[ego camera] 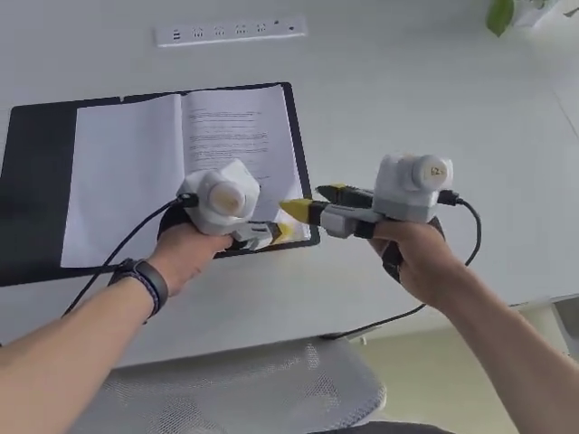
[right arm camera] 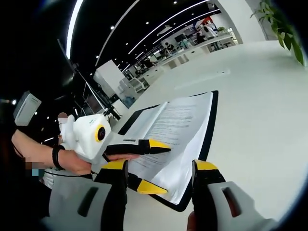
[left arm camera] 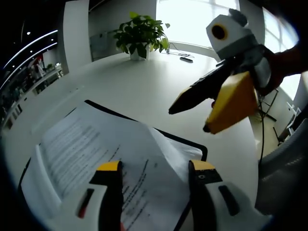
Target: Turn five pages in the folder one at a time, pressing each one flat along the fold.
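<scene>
A black open folder [ego camera: 36,181] holding white printed sheets lies on the white table [ego camera: 407,90]. The step in hand looks like the start of a page turn. The left gripper [ego camera: 271,235] hovers over the folder's near right corner, jaws spread wide and holding nothing. The right-hand page [ego camera: 240,136] lies flat beneath it. The right gripper [ego camera: 300,199] waits just off the folder's right edge, pointing in at it, also wide and empty.

Next, I judge, one jaw must slip under a single sheet at that corner without catching two.

Counted: one folder, two exposed page faces, two grippers, one white power strip [ego camera: 231,31] beyond the folder, one green potted plant [left arm camera: 139,36].
</scene>
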